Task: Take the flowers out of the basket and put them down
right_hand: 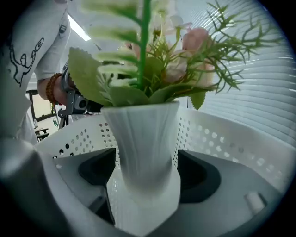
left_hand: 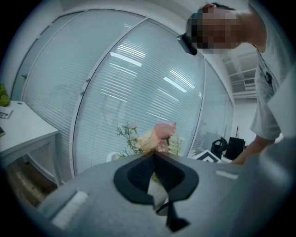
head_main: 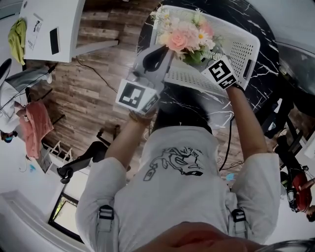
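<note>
Both hover by the basket [head_main: 239, 48]: right claw [right_hand: 147, 162] spread around the white vase [right_hand: 144, 134] holding the flowers [head_main: 183, 37], left claw [left_hand: 154, 155] pressed together.

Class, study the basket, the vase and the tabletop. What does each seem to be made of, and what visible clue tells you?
The basket: likely moulded white plastic, matte, with regular rows of punched holes.
The vase: white, ribbed, faintly glossy; probably ceramic, possibly plastic.
The tabletop: black with white veins, glossy; marble or a marble-look finish.
</note>
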Available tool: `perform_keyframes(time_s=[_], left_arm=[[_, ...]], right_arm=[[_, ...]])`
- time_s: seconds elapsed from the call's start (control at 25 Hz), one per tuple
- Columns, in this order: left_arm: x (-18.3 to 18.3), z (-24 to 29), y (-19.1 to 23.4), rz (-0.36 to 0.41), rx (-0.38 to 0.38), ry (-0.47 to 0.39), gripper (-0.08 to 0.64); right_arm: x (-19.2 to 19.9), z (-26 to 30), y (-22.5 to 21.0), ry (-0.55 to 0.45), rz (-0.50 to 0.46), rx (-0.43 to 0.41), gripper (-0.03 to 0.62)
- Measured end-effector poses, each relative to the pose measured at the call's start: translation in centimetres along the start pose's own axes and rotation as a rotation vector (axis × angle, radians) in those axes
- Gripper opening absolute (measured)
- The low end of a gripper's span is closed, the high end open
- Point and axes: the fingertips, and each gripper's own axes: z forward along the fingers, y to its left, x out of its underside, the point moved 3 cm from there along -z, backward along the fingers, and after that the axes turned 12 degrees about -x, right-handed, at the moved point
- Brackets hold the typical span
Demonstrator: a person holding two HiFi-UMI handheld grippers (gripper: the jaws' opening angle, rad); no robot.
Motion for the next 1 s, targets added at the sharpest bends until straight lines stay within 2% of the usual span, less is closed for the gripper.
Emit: perform_keyframes(time_s=[0.2, 0.32, 0.56, 1.0], left_arm=[[-0.2, 0.1, 0.1, 0.004, 0.009, 0.001, 0.003], [-0.2, 0.1, 0.1, 0.007, 0.010, -0.001, 0.003], [-0.6, -0.1, -0.5, 0.007, 0.028, -0.008, 0.003], [-7.0, -3.0, -4.1, 0.039, 0.079, -0.133, 0.003]], right_arm=[[-0.4, 1.3, -0.9, -0.052, -0.021, -0.014, 0.425], [-0.5, 1.5, -0.8, -0.085, -0.027, -0.021, 0.400], [-0.8, 0.8, -0.5, -0.110, -0.028, -0.009, 0.393], [-6.4, -4.6, 2.0, -0.202, -0.056, 0.037, 0.391]])
